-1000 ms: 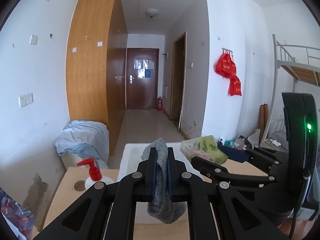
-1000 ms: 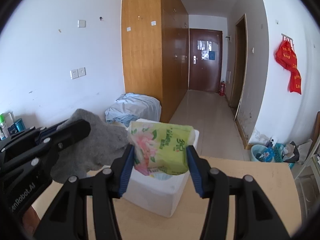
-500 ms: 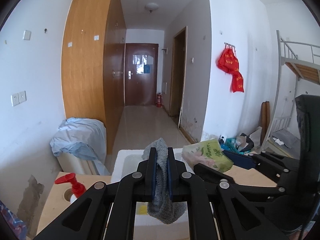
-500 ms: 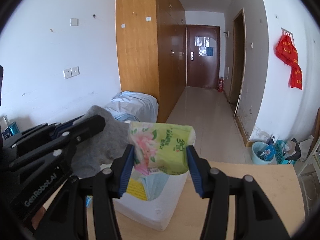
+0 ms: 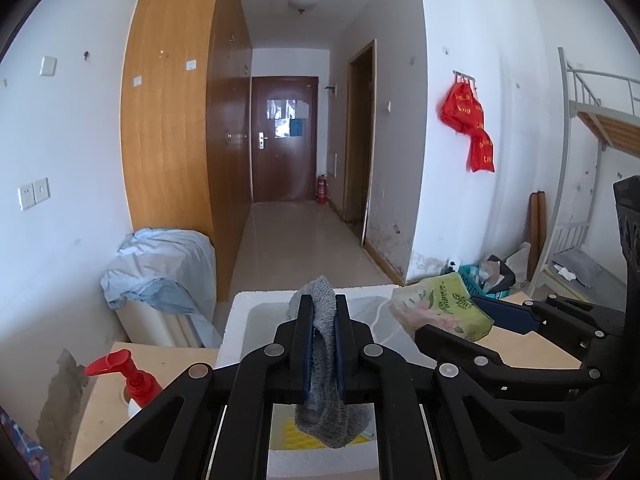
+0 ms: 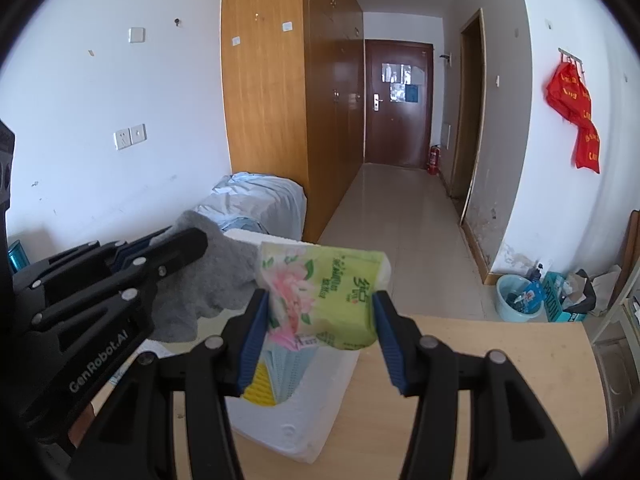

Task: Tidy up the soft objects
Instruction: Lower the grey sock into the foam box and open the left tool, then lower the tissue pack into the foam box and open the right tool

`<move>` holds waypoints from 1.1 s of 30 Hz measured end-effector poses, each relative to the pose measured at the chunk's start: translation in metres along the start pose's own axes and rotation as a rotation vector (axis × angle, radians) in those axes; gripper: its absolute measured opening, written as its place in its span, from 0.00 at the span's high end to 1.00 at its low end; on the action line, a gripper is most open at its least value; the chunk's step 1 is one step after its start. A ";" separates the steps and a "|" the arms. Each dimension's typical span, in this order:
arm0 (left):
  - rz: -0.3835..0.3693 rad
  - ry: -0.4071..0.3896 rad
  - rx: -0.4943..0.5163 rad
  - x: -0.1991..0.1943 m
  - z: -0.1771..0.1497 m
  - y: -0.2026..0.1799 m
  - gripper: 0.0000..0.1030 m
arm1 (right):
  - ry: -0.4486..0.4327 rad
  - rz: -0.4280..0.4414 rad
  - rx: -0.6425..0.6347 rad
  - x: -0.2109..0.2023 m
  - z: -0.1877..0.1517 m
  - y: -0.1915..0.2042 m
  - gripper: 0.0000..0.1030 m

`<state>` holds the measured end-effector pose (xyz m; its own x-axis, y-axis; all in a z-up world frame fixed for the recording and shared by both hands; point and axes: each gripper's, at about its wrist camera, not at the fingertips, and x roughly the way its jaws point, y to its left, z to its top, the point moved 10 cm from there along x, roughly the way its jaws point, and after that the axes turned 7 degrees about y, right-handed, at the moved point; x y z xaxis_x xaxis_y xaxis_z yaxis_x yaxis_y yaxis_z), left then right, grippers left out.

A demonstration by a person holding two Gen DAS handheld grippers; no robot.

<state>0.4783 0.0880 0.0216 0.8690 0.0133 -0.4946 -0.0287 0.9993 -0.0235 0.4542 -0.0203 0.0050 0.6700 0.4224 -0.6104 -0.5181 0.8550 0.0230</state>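
My left gripper is shut on a grey knitted cloth that hangs over the open white foam box. My right gripper is shut on a green flowered tissue pack and holds it above the same box. The tissue pack and right gripper also show at the right of the left wrist view. The grey cloth and left gripper show at the left of the right wrist view. A yellow item and a pale striped item lie in the box.
The box stands on a light wooden table. A red-pump soap bottle stands at the table's left. A covered bundle in blue sheet sits against the wall beyond. A blue basin and clutter lie on the floor at right.
Both grippers have risen and moved forward over the foam box, so its inside now shows below them. Each still holds its object.
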 end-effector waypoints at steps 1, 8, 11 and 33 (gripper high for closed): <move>0.004 -0.003 0.005 0.000 0.000 0.000 0.91 | 0.002 0.000 -0.001 0.000 0.000 0.000 0.45; 0.030 -0.016 0.009 0.001 0.002 -0.002 0.87 | 0.009 -0.002 0.000 0.004 0.002 -0.003 0.45; 0.037 -0.021 0.006 0.000 0.001 -0.001 0.58 | 0.008 -0.005 -0.004 0.003 0.002 -0.004 0.45; 0.124 -0.074 -0.037 -0.032 -0.001 0.028 0.18 | 0.011 0.015 -0.015 0.007 -0.001 0.000 0.45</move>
<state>0.4492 0.1156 0.0361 0.8914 0.1407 -0.4307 -0.1553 0.9879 0.0015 0.4580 -0.0180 -0.0002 0.6561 0.4322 -0.6187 -0.5361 0.8439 0.0210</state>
